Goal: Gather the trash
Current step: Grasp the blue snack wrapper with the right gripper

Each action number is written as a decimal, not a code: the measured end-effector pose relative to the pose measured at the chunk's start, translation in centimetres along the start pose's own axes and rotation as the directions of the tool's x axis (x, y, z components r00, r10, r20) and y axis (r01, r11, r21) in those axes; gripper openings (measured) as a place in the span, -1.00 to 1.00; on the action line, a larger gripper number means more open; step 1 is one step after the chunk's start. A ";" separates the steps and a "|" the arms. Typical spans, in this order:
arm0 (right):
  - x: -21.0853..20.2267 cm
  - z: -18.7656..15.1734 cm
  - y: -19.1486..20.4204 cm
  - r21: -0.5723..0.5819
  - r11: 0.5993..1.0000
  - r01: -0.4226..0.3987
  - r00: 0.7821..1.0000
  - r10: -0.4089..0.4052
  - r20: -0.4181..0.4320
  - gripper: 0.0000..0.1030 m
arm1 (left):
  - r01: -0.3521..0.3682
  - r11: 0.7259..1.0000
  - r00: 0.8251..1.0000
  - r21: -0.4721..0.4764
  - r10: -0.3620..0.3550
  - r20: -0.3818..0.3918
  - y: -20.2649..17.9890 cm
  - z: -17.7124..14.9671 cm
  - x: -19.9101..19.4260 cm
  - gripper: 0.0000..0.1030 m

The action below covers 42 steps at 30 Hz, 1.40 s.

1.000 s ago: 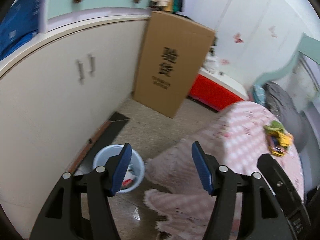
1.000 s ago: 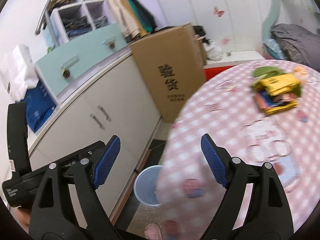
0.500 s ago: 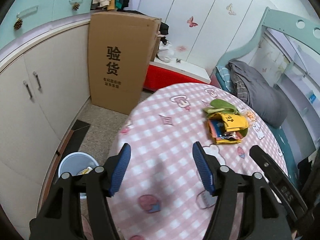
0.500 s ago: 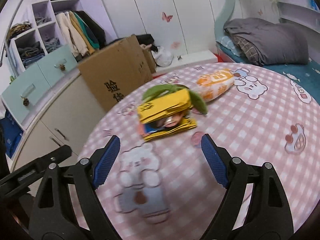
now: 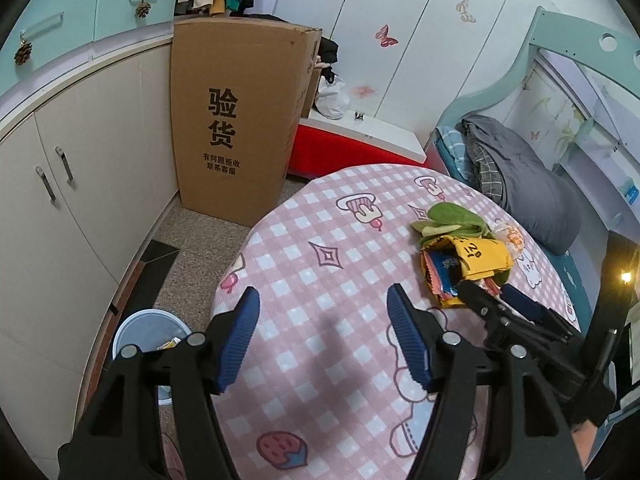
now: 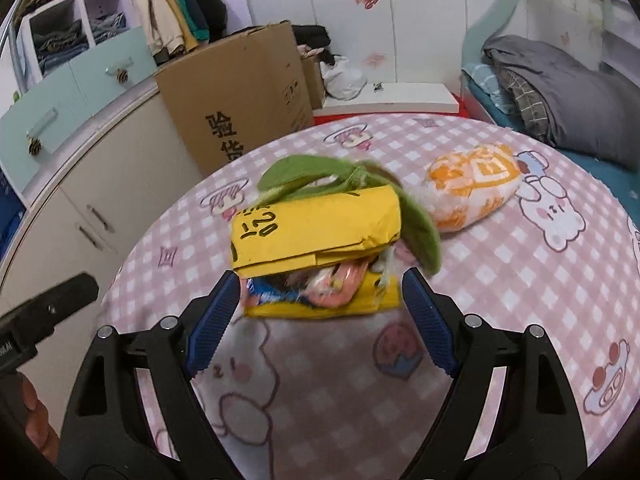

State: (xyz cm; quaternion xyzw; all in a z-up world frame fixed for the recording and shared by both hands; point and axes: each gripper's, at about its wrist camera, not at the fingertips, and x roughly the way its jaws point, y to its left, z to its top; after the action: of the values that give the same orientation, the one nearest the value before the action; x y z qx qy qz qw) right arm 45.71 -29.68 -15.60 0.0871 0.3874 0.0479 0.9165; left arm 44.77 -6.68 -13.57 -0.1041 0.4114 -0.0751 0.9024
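Jaws of the right gripper (image 6: 320, 320) stood wide apart, straddling the near end of the trash pile (image 6: 320, 252) without pressing it; the left gripper (image 5: 320, 336) hung open over bare cloth. That pile lay toward the tabletop (image 5: 320, 208) edge nearest the bed. Judged best: close low, catching yellow envelope and wrappers together, then carry to the bin (image 5: 148, 328) on the floor. Cardboard box (image 5: 236, 120) read "验货"; the envelope, a handwritten "20".

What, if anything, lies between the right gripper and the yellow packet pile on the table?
Nothing visible. The right gripper is open, its fingers either side of the yellow packet pile's near edge, with only bare checked tablecloth below.
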 end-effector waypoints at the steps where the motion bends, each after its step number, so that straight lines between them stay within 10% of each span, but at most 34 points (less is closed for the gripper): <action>1: 0.3 0.1 -0.1 0.001 1.000 -0.011 1.000 0.011 -0.004 0.51 | 0.001 1.000 1.000 -0.001 -0.001 -0.001 0.0 0.0 0.2 0.26; 10: -0.2 0.0 0.4 -0.013 0.996 -0.084 0.996 0.084 -0.011 -0.77 | 0.017 1.000 1.000 0.000 -0.017 -0.021 -0.8 0.4 1.6 0.27; 15: -1.9 -1.2 -0.6 0.010 0.996 -0.090 0.996 0.090 -0.027 -0.91 | 0.042 0.999 0.999 0.011 -0.042 -0.031 -1.9 0.4 2.2 0.27; 25: -5.1 -3.8 -3.3 0.092 0.979 -0.180 0.983 0.184 -0.029 -0.93 | 0.102 0.994 0.993 0.032 -0.100 -0.063 -4.8 -0.3 3.2 0.28; 30: -5.2 -3.7 -3.0 0.062 0.992 -0.107 0.994 0.107 0.001 -0.90 | 0.100 0.994 0.993 0.037 -0.097 -0.059 -5.2 -0.8 3.1 0.32; 32: -4.9 -3.5 -2.8 0.062 0.992 -0.112 0.994 0.112 0.006 -0.68 | 0.094 0.995 0.994 0.024 -0.093 -0.062 -4.9 -0.9 3.1 0.32; 34: -4.6 -3.1 -2.3 0.043 0.995 -0.094 0.995 0.093 0.021 0.19 | 0.087 0.996 0.995 0.010 -0.086 -0.059 -4.4 -1.0 2.8 0.32; 42: -2.8 -2.2 -0.1 0.027 0.996 -0.084 0.997 0.084 0.001 0.19 | 0.078 0.997 0.995 -0.028 -0.080 -0.058 -2.7 -0.8 2.6 0.35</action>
State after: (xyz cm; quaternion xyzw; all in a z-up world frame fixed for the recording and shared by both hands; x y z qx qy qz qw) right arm 42.16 -29.93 -15.11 0.1157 0.3843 0.0809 0.9124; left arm 45.71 -9.98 -15.34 -0.1298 0.4343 -0.1085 0.8847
